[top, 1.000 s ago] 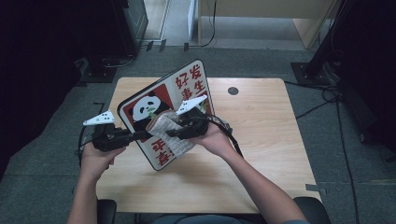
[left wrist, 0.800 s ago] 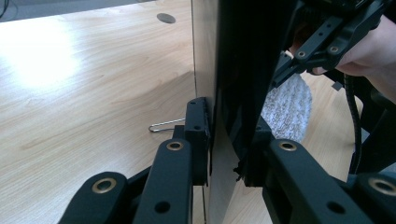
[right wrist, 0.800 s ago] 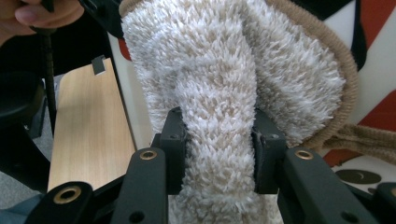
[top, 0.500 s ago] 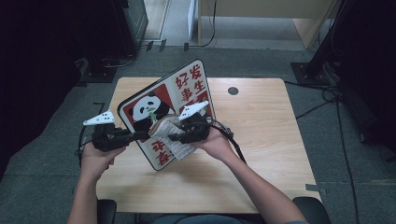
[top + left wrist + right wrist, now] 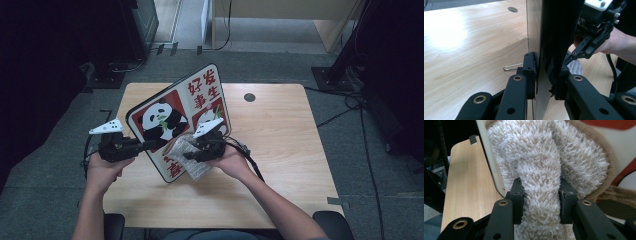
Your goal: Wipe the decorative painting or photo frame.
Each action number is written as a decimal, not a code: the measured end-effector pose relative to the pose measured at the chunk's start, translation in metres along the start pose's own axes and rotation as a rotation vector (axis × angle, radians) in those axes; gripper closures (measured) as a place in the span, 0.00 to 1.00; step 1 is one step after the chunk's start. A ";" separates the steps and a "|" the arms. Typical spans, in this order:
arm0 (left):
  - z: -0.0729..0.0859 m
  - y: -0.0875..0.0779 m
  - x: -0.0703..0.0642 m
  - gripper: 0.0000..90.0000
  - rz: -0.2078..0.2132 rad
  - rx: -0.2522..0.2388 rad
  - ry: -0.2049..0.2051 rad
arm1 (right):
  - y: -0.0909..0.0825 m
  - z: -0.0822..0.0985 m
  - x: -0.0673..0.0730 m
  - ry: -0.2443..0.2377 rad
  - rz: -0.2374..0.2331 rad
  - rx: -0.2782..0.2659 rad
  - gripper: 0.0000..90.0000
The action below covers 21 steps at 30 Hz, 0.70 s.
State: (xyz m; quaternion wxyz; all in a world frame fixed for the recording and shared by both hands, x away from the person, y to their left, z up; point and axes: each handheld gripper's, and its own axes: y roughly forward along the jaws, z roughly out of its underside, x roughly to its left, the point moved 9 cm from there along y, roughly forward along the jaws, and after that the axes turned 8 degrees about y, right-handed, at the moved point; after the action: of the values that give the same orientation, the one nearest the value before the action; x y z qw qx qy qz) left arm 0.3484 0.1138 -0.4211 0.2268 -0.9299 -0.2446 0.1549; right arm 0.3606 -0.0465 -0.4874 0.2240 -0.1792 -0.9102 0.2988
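Fluffy cloth [image 5: 541,170] pinched in right tongs [image 5: 200,150] against the panda board [image 5: 175,120]; left tongs [image 5: 545,80] clamp its edge.

a lab or studio; wooden table [image 5: 280,130], floor cables [image 5: 345,107], grey carpet [image 5: 60,165]

The panda sign board [image 5: 175,117], a white panel with rounded corners, red panels, two pandas and red characters, stands tilted on its lower edge over the table's left half, with a fluffy beige-white cloth [image 5: 189,156], pinched into a fold, pressed against its lower front face.
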 end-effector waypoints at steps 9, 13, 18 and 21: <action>0.000 0.000 0.000 0.86 0.003 -0.002 -0.003 | 0.007 0.013 -0.002 0.018 -0.005 0.021 0.72; 0.000 0.000 0.000 0.86 0.002 -0.005 -0.005 | 0.012 0.025 -0.004 0.031 -0.008 0.035 0.72; 0.000 0.000 0.000 0.86 0.000 -0.007 -0.005 | 0.016 0.035 -0.006 0.047 -0.014 0.054 0.72; 0.000 0.000 0.001 0.86 -0.001 -0.007 -0.006 | 0.019 0.039 -0.007 0.055 -0.020 0.064 0.72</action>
State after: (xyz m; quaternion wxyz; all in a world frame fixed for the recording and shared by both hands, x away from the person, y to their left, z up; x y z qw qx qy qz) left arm 0.3490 0.1138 -0.4213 0.2231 -0.9301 -0.2462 0.1566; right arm 0.3496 -0.0538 -0.5292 0.2577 -0.1710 -0.8954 0.3204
